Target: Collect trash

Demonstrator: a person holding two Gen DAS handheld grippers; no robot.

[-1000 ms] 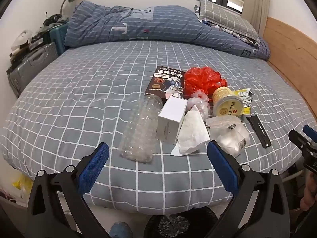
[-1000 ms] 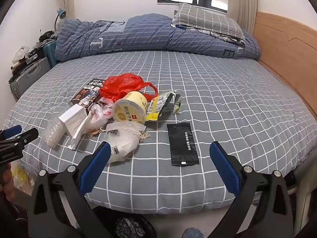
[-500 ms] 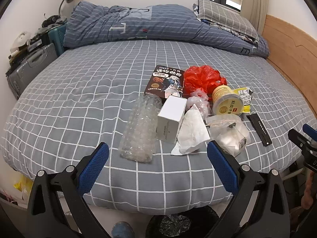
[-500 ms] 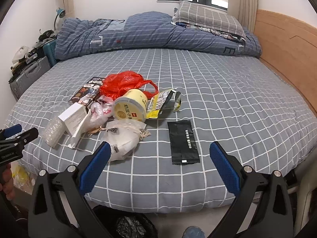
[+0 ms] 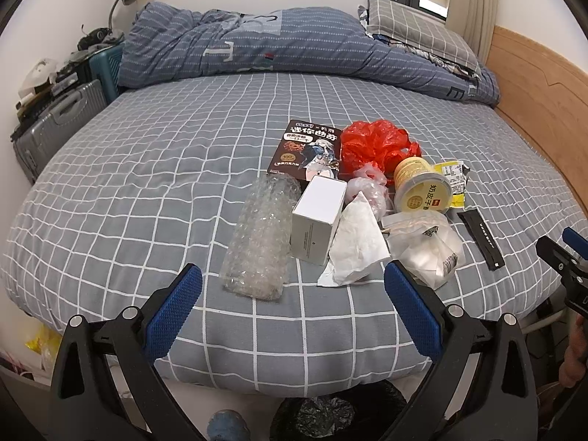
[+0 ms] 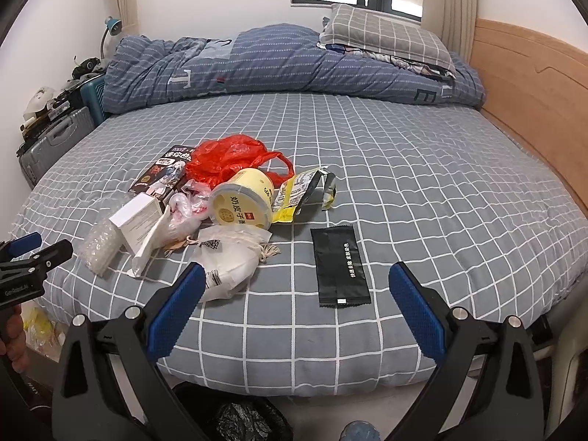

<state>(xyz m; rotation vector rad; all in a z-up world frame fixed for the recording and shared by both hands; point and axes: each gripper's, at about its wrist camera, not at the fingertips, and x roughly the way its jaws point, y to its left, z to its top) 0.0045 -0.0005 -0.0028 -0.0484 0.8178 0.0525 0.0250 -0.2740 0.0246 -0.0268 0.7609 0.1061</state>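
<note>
Trash lies in a cluster on the grey checked bed (image 5: 147,191): a bubble-wrap roll (image 5: 262,235), a white box (image 5: 318,213), crumpled white paper (image 5: 358,242), a clear bag (image 5: 426,246), a yellow tub (image 5: 422,191), a red plastic bag (image 5: 375,143), a dark snack box (image 5: 308,147) and a black sachet (image 6: 340,264). My left gripper (image 5: 292,312) hangs open just before the bubble wrap and paper. My right gripper (image 6: 294,312) is open too, near the bed's front edge, between the clear bag (image 6: 228,268) and the black sachet. Neither holds anything.
A black-lined bin (image 5: 330,415) stands on the floor below the bed's front edge. A rolled blue duvet (image 5: 257,47) and pillow (image 5: 415,33) lie at the far side. Suitcases (image 5: 55,125) stand on the left, a wooden headboard (image 5: 544,88) on the right.
Both views have shifted slightly, as if the grippers rose a little. The trash has not moved and both grippers stay open.
</note>
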